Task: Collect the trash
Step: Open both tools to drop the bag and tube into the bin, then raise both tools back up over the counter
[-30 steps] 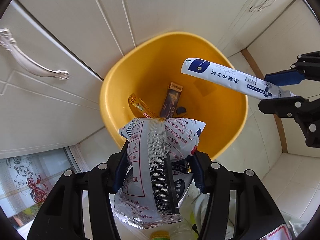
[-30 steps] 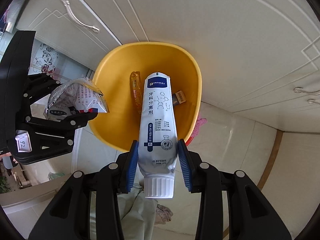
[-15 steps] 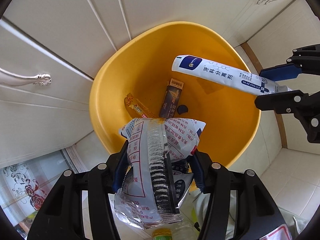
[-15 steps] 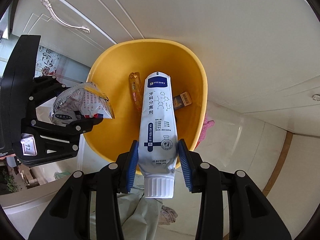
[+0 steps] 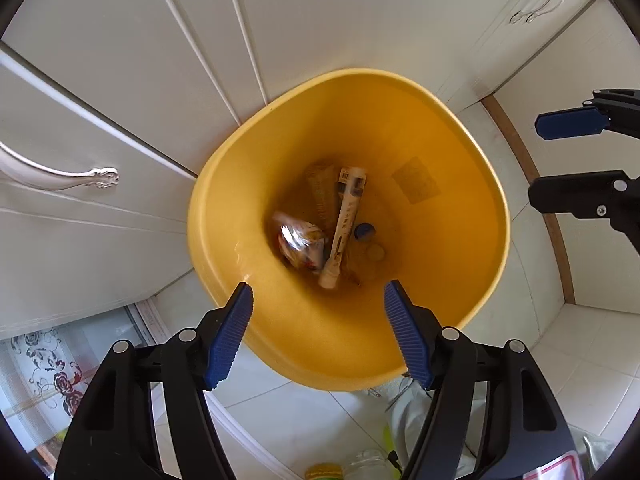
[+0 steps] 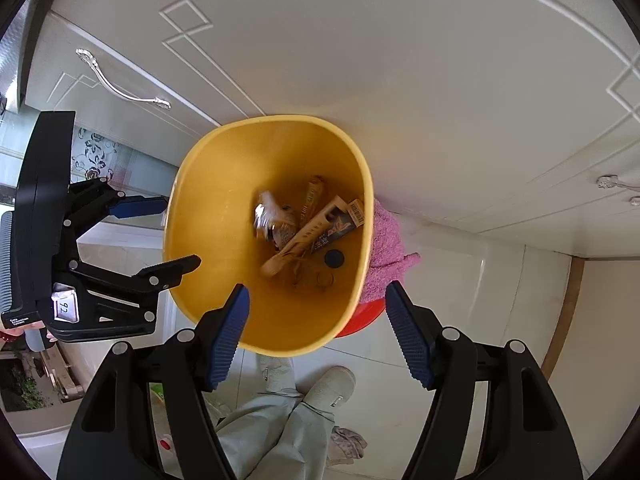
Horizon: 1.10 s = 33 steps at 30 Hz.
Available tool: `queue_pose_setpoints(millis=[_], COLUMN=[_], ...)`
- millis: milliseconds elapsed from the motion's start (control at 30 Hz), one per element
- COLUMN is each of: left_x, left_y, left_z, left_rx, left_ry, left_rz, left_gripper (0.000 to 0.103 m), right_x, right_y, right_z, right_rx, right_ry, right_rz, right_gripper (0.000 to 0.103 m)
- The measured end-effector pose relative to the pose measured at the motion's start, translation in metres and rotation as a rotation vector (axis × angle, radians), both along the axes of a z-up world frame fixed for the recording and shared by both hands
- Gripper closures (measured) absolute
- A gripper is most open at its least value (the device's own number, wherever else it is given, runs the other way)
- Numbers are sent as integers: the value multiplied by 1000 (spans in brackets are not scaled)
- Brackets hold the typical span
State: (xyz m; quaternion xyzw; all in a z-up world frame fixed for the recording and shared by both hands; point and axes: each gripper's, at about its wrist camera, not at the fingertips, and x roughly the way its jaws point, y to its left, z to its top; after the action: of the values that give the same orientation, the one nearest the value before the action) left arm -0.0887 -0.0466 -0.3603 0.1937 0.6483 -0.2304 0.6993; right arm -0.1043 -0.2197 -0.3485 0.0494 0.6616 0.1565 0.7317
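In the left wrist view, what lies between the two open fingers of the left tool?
Only the yellow bin's inner wall shows in the left tool gap; the toothpaste tube and snack bag lie at the bottom.

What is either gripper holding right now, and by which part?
Nothing: the left gripper and right gripper are both open and empty above the bin.

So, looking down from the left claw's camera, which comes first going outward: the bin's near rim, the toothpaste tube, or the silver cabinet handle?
From the left gripper:
1. Yellow bin, near rim just beneath the fingers.
2. Toothpaste tube, down at the bin's bottom.
3. Cabinet handle, far left, on the cabinet beyond the bin.
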Motion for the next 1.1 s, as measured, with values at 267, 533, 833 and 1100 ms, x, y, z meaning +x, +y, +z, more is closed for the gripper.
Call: queue_pose_setpoints(millis=[267,533,833,1100], left_x=[-10,-38,-64,-51], left_y=[6,15,35,43], left_z=[36,92,175,239], left_rx=[-36,-104,-214,-273], left_ry=[-32,-104,-221,-340], left_rz=[30,120,210,225], left_gripper=[35,35,35,34], right_x=[-23,-56,-81,-68], right_y=[-3,-1,-2,-4], right_z=[44,111,196,248], right_rx=[6,1,17,35], right_ry=[-55,-169,-313,-448], right_rz=[-29,-82,-196,-248], right_gripper=[32,32,32,32])
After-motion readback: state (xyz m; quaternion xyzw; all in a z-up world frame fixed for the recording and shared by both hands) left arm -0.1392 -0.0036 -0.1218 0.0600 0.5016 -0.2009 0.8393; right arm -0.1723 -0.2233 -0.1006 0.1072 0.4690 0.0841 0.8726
